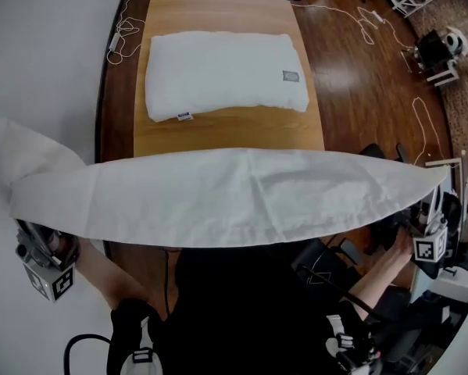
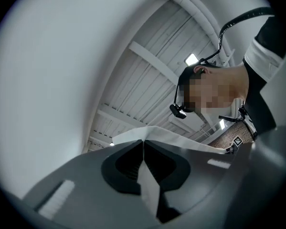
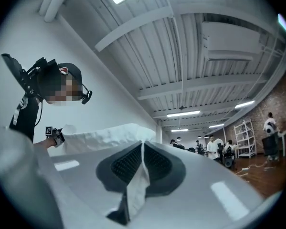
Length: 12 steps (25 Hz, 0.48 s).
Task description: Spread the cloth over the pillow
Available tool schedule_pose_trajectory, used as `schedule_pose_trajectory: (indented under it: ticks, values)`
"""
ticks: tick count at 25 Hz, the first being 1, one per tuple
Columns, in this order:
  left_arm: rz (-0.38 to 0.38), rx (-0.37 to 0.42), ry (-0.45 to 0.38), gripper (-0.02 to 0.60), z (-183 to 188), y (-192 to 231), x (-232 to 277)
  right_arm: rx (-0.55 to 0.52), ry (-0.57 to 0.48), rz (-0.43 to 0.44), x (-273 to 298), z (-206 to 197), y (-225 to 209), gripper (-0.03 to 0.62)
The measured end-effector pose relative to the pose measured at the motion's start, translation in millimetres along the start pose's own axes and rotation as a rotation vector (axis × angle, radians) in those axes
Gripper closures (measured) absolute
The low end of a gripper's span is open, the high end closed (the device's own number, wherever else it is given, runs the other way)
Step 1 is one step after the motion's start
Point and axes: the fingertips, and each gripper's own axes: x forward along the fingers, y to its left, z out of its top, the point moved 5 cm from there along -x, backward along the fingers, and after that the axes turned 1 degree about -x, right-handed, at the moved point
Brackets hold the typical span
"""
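Note:
A white pillow (image 1: 222, 73) lies flat on the wooden table (image 1: 226, 135), with small tags at its front left and right ends. A long white cloth (image 1: 234, 201) hangs stretched in the air between my two grippers, on the near side of the table and short of the pillow. My left gripper (image 1: 37, 248) is shut on the cloth's left end, where loose fabric bunches up. The left gripper view shows the cloth (image 2: 150, 190) pinched in the closed left gripper (image 2: 143, 144). My right gripper (image 1: 441, 201) grips the right end; its own view shows the right gripper (image 3: 143, 147) closed on the cloth (image 3: 135, 187).
A white wall (image 1: 38, 61) runs along the table's left side. Cables (image 1: 124, 33) trail on the dark wood floor beside the table and to the right. Equipment (image 1: 441, 53) and a shelf stand at the far right. Several people (image 3: 214, 149) stand far off.

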Motion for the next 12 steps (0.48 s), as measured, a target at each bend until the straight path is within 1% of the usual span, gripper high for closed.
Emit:
schedule_pose_trajectory:
  ticks: [3, 4, 8, 12]
  values:
    - [0.03, -0.062, 0.003, 0.569, -16.1, 5.6, -13.7, -0.006, 0.008, -0.027, -10.8, 5.1, 6.6, 0.577]
    - [0.045, -0.072, -0.003, 0.569, -19.6, 7.6, -17.3, -0.008, 0.005, -0.032, -12.8, 7.1, 8.3, 0.577]
    - [0.09, -0.098, -0.03, 0.569, -31.1, 9.6, -24.3, -0.014, 0.0, -0.041, -17.7, 7.9, 6.0, 0.577]
    - [0.116, -0.098, -0.02, 0.569, -33.5, 6.8, -23.8, 0.012, -0.019, -0.024, -12.5, -6.7, -5.3, 0.577]
